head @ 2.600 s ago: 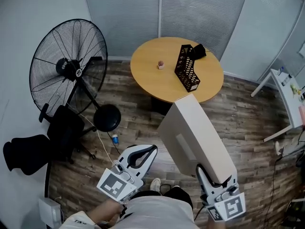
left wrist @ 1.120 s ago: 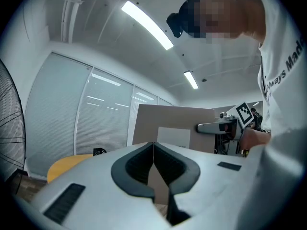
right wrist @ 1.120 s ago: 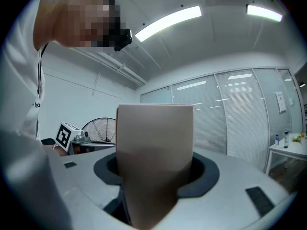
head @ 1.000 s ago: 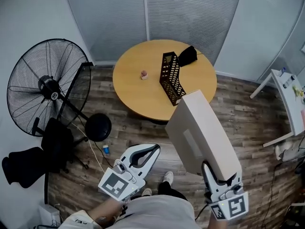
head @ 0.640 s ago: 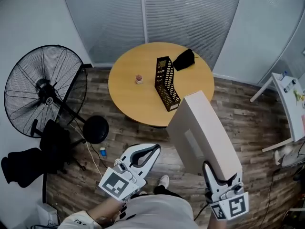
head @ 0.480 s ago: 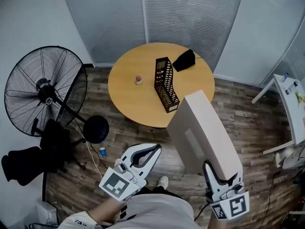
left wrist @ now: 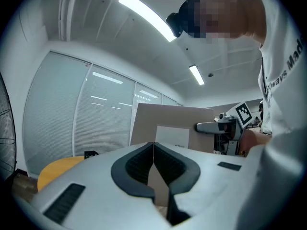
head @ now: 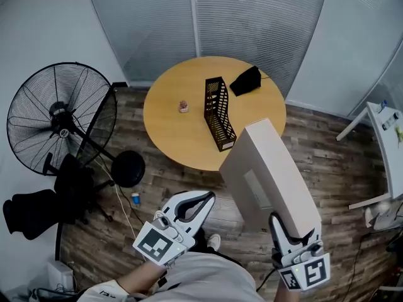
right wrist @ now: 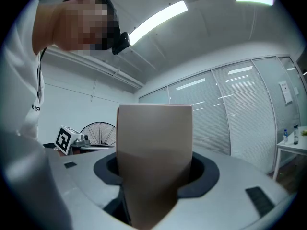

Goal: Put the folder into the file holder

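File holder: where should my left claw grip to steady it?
Probably a long side wall's top rim on the file holder, left claw coming from above: it stands upright on the table, open-topped, leaving that thin wall exposed.

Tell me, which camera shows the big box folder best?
The head view: nearly the whole folder shows there, sticking out from the right claw toward the table. The left gripper view shows only its broad side with a white label; the right gripper view shows just its narrow end, gripped.
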`<state>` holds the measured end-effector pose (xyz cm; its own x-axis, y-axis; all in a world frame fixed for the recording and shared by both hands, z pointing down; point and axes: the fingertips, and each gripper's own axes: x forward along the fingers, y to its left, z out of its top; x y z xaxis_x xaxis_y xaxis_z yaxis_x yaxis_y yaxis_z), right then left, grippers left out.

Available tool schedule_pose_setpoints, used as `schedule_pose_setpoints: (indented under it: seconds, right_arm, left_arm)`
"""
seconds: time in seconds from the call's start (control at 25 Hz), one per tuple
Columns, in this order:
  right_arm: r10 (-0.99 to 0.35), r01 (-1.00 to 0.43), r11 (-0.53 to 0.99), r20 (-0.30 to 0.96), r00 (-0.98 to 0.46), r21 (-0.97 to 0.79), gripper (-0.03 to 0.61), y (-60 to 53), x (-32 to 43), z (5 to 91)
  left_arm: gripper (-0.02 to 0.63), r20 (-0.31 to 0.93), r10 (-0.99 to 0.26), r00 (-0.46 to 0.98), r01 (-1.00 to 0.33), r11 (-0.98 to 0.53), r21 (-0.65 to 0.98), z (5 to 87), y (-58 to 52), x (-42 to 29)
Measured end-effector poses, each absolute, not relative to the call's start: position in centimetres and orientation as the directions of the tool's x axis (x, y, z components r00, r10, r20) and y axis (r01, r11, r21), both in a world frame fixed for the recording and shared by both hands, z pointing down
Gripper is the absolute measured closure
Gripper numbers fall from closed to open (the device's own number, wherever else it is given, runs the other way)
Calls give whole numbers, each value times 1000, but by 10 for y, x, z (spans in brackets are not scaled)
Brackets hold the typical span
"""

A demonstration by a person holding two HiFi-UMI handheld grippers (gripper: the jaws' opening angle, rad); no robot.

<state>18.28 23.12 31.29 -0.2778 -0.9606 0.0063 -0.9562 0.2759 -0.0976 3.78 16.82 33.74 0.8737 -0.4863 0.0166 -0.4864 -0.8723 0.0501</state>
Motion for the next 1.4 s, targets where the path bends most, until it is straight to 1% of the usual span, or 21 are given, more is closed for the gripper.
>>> schedule_pose_setpoints:
  seconds: [0.6,0.84,1.24,1.4]
  right_arm:
    - [-954,-945,298,3,-301,-137,287,154,189,326]
    - [-953,-943,296,12,-301,-149,287,93,185,321]
    - [-970,-965,241,20,-244,-101,287,12,177,312]
    - [-975,-972,218,9,-220,-88,287,-15,173,307]
  left_arm:
    - [588,40,-504,863,-505,-862,44,355,93,41]
    - [588,25,-510,860,-510,-858,65,349,30,36]
    - [588,22,-486,874,-486,-871,74,350,-57,23]
    - [588,2,-476,879,-475,-877,74,348,-87,16]
